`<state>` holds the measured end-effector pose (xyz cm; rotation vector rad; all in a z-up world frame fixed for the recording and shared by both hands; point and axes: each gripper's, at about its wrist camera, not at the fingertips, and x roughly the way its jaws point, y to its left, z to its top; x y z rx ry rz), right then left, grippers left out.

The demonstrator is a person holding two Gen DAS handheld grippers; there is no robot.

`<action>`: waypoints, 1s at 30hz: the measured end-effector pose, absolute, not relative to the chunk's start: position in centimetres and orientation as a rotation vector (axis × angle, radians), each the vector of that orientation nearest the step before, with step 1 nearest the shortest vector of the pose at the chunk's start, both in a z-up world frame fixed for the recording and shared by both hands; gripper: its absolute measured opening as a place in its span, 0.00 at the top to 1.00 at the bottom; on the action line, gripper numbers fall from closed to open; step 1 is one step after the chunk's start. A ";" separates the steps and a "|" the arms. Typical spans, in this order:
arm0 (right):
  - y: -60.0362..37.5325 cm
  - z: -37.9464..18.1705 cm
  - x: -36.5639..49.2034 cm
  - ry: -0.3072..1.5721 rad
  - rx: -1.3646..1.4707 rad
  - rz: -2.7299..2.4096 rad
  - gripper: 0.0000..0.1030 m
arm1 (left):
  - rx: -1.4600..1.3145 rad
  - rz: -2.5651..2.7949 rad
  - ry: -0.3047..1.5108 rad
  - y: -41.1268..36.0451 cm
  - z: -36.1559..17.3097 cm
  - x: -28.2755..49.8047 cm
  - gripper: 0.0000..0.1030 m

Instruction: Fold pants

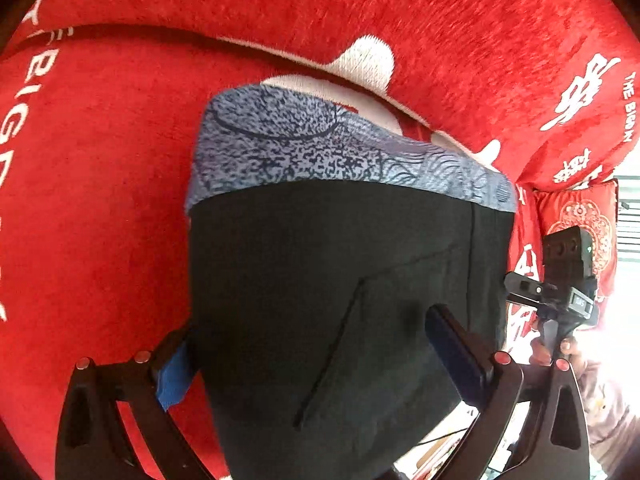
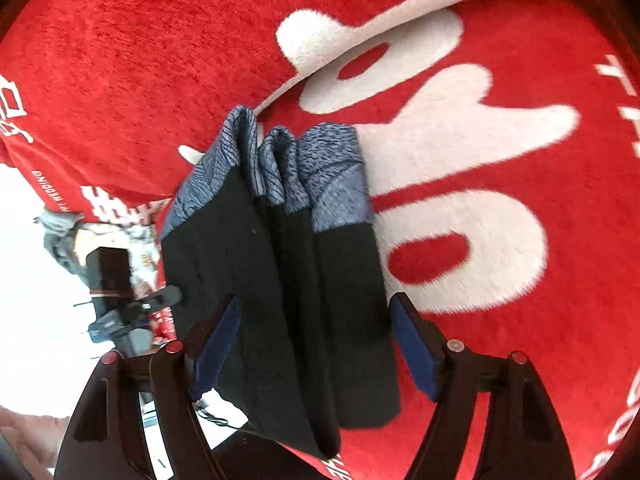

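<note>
The pants [image 1: 332,280] are black with a blue-grey patterned band at the far end, folded into layers on a red plush cover. In the left wrist view my left gripper [image 1: 316,352] straddles the black cloth with its fingers wide apart. In the right wrist view the pants [image 2: 280,280] lie as a stack of folded layers, and my right gripper [image 2: 316,344] has its fingers spread on either side of the stack. The right gripper also shows in the left wrist view [image 1: 560,292] at the right edge.
The red cover [image 1: 100,200] with white lettering spreads all around, with a raised back behind the pants. A red patterned cushion [image 1: 580,224] stands at the right. The cover's edge drops off near the bottom; the left gripper's body [image 2: 116,292] shows there.
</note>
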<state>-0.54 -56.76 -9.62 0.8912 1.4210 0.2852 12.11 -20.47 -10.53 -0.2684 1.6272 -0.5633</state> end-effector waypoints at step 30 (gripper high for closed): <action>-47.3 -6.1 -5.3 1.403 1.013 0.380 0.60 | -0.178 -0.473 1.565 -14.6 -4.9 4.9 0.41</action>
